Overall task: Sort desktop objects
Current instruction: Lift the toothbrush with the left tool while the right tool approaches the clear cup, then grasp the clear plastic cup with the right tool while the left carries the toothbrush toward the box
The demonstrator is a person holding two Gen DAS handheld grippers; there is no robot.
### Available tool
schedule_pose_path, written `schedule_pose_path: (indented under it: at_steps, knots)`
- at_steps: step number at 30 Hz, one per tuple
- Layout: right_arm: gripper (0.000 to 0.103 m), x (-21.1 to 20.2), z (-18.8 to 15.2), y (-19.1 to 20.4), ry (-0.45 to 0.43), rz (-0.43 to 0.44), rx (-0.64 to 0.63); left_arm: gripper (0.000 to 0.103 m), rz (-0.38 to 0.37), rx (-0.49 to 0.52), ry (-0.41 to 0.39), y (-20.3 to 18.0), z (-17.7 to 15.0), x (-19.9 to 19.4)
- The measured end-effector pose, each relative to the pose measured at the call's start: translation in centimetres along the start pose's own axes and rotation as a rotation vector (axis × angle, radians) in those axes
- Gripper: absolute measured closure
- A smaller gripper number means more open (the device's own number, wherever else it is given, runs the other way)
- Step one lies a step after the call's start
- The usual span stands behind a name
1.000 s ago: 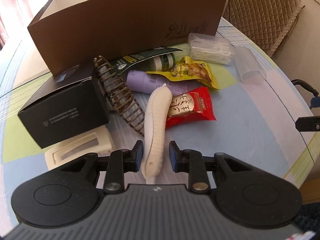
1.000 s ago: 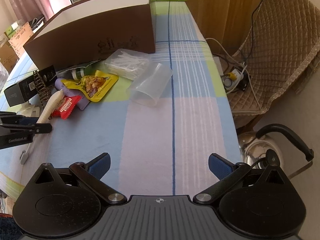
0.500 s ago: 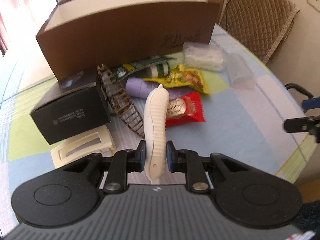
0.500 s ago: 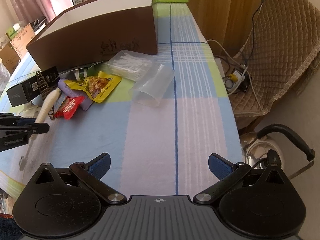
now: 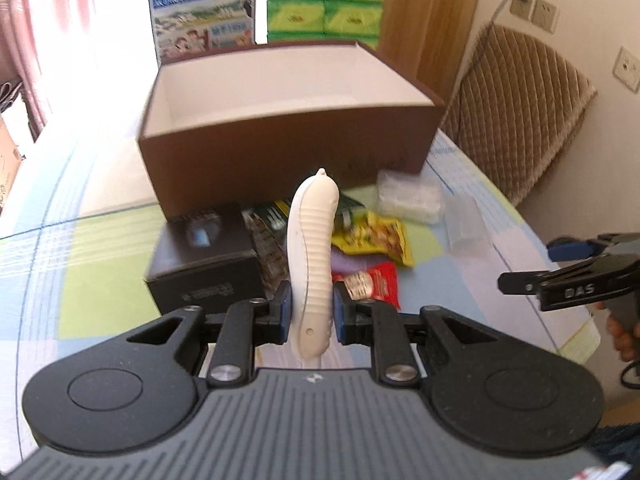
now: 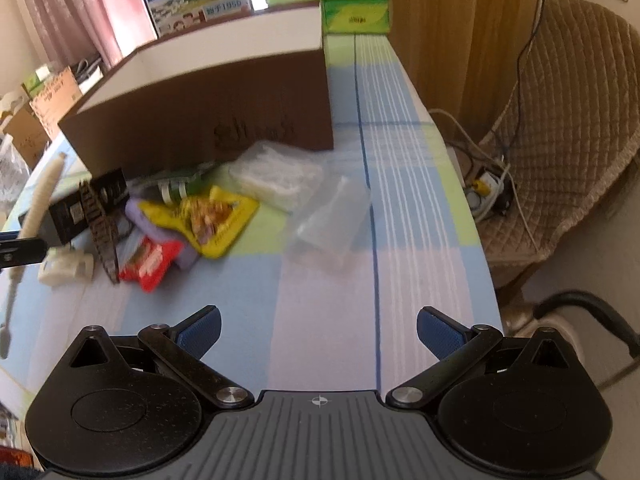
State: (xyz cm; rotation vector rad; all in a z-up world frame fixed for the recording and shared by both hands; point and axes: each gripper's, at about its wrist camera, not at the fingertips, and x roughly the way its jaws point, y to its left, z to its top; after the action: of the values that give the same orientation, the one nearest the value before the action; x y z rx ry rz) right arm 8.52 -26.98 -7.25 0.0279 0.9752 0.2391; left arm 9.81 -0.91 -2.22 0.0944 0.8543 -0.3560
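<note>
Left gripper [image 5: 309, 312] clamped on white ribbed handle [image 5: 312, 240], raised probably for the brown box [image 5: 288, 148] at table's far edge; right gripper [image 6: 318, 330] wide open, empty.

A white ribbed, banana-shaped handle [image 5: 311, 252] stands upright at the centre of the left wrist frame, clamped near its lower end. The open brown box [image 5: 288, 120] with a white inside fills the upper middle behind it, on the checked tablecloth.
</note>
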Motion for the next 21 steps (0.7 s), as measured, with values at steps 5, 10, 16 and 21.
schedule_pose_path:
  at_steps: [5,10,16,21]
  knots:
    - [0.002,1.7,1.6,-0.2,-0.042,-0.039,0.030,0.086,0.016,-0.028,-0.037,1.4,1.3,-1.3]
    - [0.002,3.8,3.1,-0.8,-0.043,-0.063,0.053,0.086,0.034,-0.045,-0.055,3.0,2.7,-1.9]
    - [0.011,6.6,4.5,-0.4,-0.008,-0.089,0.023,0.086,0.051,-0.063,-0.054,5.3,3.7,-1.4]
    - [0.020,8.6,5.4,-0.1,0.038,-0.118,0.006,0.086,0.057,-0.071,-0.050,6.7,4.5,-0.9]
